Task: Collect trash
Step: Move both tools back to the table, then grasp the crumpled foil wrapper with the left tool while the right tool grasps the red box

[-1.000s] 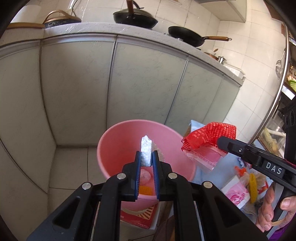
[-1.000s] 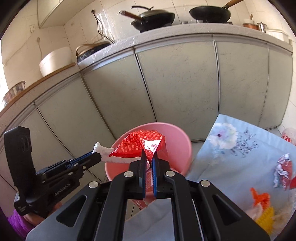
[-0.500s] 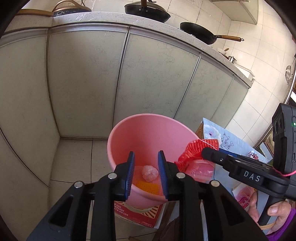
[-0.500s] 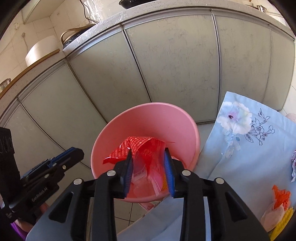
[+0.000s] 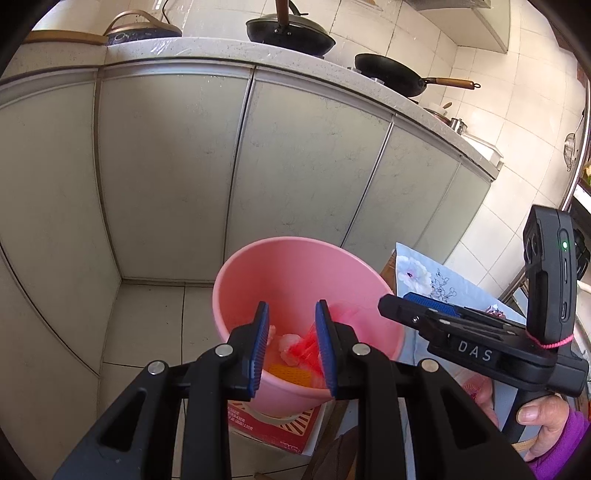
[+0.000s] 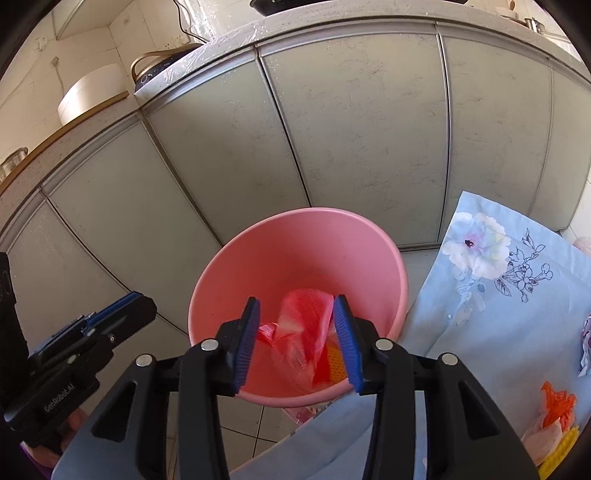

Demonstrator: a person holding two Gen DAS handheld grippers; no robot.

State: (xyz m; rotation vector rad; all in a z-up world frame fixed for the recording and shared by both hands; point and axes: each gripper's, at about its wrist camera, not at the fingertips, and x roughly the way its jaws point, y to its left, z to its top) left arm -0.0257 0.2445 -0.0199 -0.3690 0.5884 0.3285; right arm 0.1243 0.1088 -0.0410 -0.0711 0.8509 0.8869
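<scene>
Grey-green cabinet doors [image 5: 177, 177] fill the kitchen backdrop as I work both claws over a waste bucket, with a speckled bench [image 5: 236, 51] running along their top and carrying a lidded wok [image 5: 290, 33], a frying pan [image 5: 391, 77] and a flat cooker [image 6: 162, 68]. Pale floor tiles [image 5: 147, 325] spread below the doors. To the right, a light blue floral cloth [image 6: 491, 295] is draped over a raised surface, its edge touching the bucket's rim.

My pink bucket [image 6: 295, 251] stands on the floor in front of the cabinets, resting on a red printed box [image 5: 280, 424]. Inside it lies the collected trash: a crumpled red plastic wrapper [image 6: 306, 325], an orange mesh piece [image 5: 290, 373] at the bottom, and a pale wad [image 5: 290, 345] beside it.

My left claw [image 5: 291, 350] hangs over the near rim of the bucket, its blue pads parted and nothing between them; it is released. My right claw [image 6: 297, 339] hovers over the bucket's near right rim, its jaws opening, and the red wrapper seen between the pads lies down in the bucket, free of them. In the left wrist view the right claw's black body reaches in from the right, held by a hand [image 5: 543, 421] in a purple sleeve.

More scraps wait on the cloth at the lower right: an orange crumple [image 6: 557, 404], something yellow [image 6: 561, 448] and a pale pink wrapper [image 6: 543, 435], well apart from the bucket.
</scene>
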